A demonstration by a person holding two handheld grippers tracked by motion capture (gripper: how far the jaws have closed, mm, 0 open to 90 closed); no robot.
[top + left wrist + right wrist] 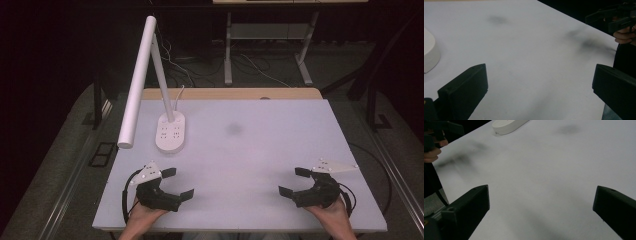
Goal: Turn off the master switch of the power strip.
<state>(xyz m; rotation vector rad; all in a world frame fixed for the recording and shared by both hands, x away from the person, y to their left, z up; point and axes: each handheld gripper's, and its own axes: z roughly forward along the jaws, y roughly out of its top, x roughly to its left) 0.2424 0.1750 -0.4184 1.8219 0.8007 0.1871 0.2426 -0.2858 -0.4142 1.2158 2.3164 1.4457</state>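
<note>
Two wide-open, empty grippers, left gripper [181, 183], right gripper [295, 181]; lamp [171, 132] beyond, white table [250, 145]

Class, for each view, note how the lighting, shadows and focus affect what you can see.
High view: table bright, surroundings dark, lamp sharp. Left gripper view: soft grey shadows on the table, left claw slightly blurred. Right gripper view: smudgy shadows, right claw soft-edged.

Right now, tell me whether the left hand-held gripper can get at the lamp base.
Probably yes. The left hand-held gripper is open and empty, and bare table lies between it and the lamp base; nothing stands in the way.
</note>
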